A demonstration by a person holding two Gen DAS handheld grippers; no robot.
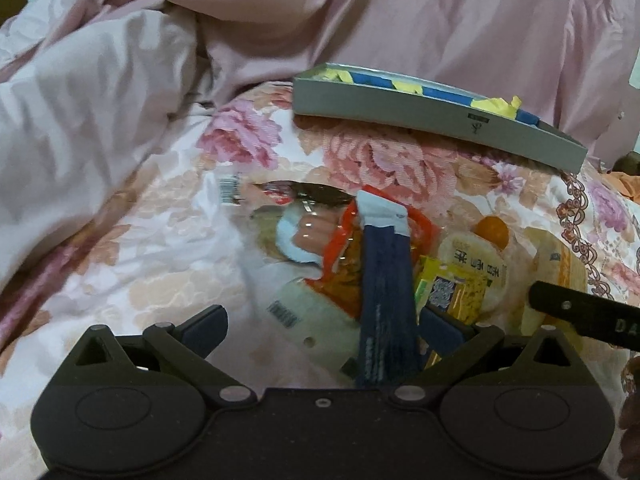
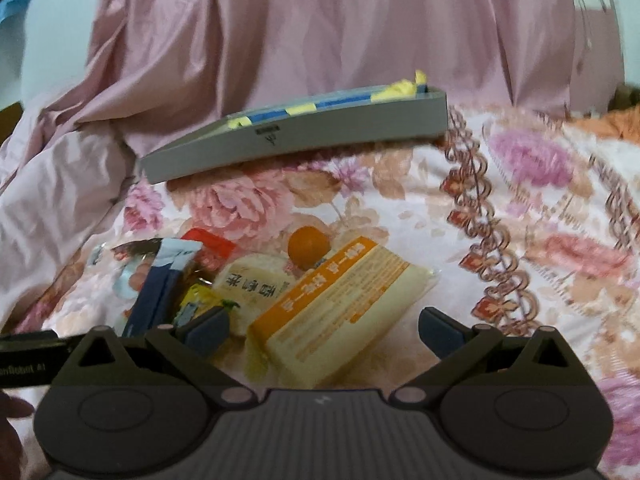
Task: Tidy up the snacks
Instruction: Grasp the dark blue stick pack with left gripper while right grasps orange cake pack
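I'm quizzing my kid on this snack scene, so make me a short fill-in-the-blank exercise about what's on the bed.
1. The gray tray holds blue and ____ items.
2. The round fruit beside the snack pile is ____ in color.
3. The right gripper has its jaws ____.
4. The snacks lie on a bedspread printed with ____.

Missing words: yellow; orange; open; flowers

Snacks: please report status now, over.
Both grippers open, nothing held. Snacks piled on bedspread. Grey tray beyond, path clear.
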